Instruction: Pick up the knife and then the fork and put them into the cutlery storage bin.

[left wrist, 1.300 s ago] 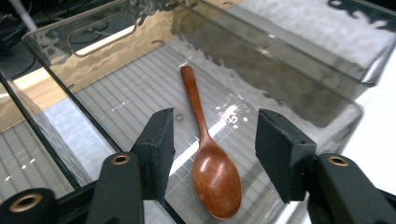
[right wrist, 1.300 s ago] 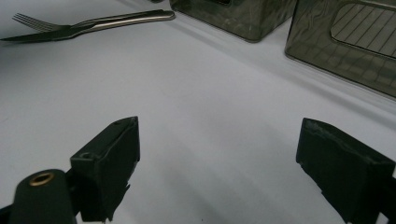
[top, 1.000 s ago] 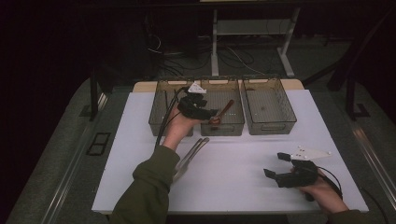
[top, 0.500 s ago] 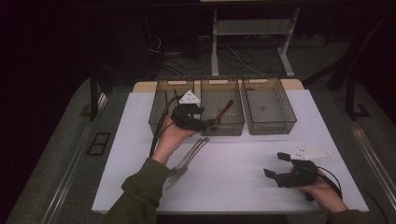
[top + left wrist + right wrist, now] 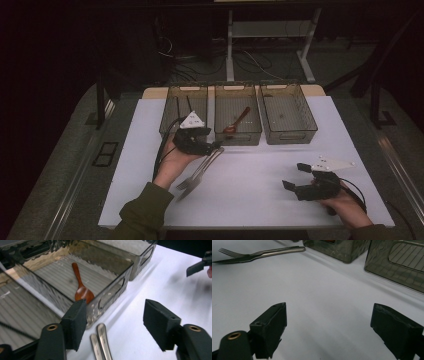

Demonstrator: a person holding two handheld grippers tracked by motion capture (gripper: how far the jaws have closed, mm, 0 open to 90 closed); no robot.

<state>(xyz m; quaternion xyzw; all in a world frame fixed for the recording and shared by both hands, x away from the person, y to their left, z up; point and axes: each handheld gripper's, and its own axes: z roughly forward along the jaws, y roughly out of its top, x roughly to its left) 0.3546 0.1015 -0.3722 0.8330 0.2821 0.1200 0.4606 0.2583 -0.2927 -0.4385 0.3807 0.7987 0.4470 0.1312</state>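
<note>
Below my left gripper [image 5: 113, 322] | fork [image 5: 192, 176] and knife [image 5: 200, 172] lay touching on surface | jaws spread, had just narrowed, empty | I'd separate one handle, pinch squarely | right gripper [image 5: 300, 180] spread, idle.

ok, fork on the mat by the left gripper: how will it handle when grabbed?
The fork looks like polished metal, so probably stiff and slippery between pads. It lies flat against the knife, so the left gripper, jaws open above the handles, may catch both. Unlikely to roll.
</note>
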